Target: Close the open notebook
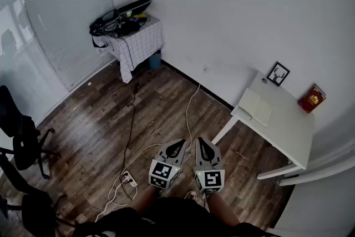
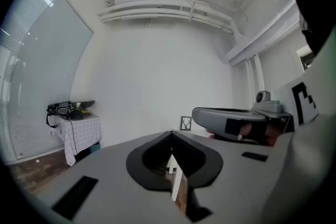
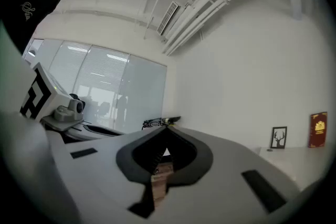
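- You hold two grippers low and close to your body, side by side: the left gripper [image 1: 176,147] and the right gripper [image 1: 202,147]. Each has its jaws together with nothing between them, as each gripper's own view shows.
- One notebook [image 1: 256,106], pale cream, lies flat on the white bench [image 1: 288,130], at the end nearer the room's corner. It is well apart from both grippers, ahead of you and to your right.
- One red book [image 1: 312,99] stands against the wall at the back of the bench, apart from the notebook.
- One small framed picture [image 1: 278,73] of a deer's head stands at the bench's back corner, near the wall.
- Nothing rests on the notebook, and open floor lies between you and the bench.
- One small table [image 1: 138,44] with a checked cloth stands in the far corner, with dark gear piled on top.
- One black office chair [image 1: 19,136] stands at your far left.
- Loose cables trail across the wooden floor [image 1: 94,119] to a white power strip [image 1: 129,178] near your feet.
- The walls are plain white, and a frosted glass wall runs along your left.
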`<action>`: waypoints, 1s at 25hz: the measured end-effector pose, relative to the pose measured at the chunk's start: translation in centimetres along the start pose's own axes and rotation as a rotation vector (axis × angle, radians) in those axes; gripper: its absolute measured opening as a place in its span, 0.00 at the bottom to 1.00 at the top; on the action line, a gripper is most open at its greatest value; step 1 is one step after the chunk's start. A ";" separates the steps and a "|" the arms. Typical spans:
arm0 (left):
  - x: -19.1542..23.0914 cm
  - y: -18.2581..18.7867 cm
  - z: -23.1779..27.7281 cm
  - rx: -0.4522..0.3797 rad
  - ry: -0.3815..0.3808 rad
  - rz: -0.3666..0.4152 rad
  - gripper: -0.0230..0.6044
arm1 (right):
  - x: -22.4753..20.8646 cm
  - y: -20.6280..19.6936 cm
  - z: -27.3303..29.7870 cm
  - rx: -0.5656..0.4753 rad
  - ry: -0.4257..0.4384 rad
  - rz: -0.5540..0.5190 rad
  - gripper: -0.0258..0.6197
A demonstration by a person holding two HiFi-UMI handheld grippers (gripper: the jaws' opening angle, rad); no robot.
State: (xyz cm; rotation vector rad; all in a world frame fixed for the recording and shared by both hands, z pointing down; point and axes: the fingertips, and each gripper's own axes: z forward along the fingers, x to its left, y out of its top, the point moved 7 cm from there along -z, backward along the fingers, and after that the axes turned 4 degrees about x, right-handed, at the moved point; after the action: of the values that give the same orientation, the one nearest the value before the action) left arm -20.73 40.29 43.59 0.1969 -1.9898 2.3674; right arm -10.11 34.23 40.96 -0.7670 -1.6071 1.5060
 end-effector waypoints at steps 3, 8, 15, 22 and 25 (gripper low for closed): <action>1.3 -1.0 -2.1 0.007 -0.010 -0.002 0.04 | 2.8 -0.5 0.8 0.025 -0.008 0.022 0.08; 5.2 -2.7 -3.8 0.022 0.005 -0.053 0.04 | 6.3 -1.4 2.3 0.048 -0.014 0.020 0.08; 5.3 -3.1 -1.1 0.038 -0.051 -0.072 0.04 | 4.2 -2.3 3.7 0.065 -0.081 0.047 0.08; 4.1 -1.2 6.9 0.073 -0.156 -0.018 0.04 | -2.2 -2.4 5.5 0.025 -0.150 0.078 0.08; 3.6 0.0 10.9 0.080 -0.206 -0.011 0.04 | -5.7 -2.0 6.4 0.012 -0.189 0.059 0.08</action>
State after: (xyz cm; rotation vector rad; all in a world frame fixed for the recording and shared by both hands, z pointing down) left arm -23.52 29.36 45.88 0.4711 -1.9689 2.5139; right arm -12.55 25.90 42.20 -0.6878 -1.7240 1.6710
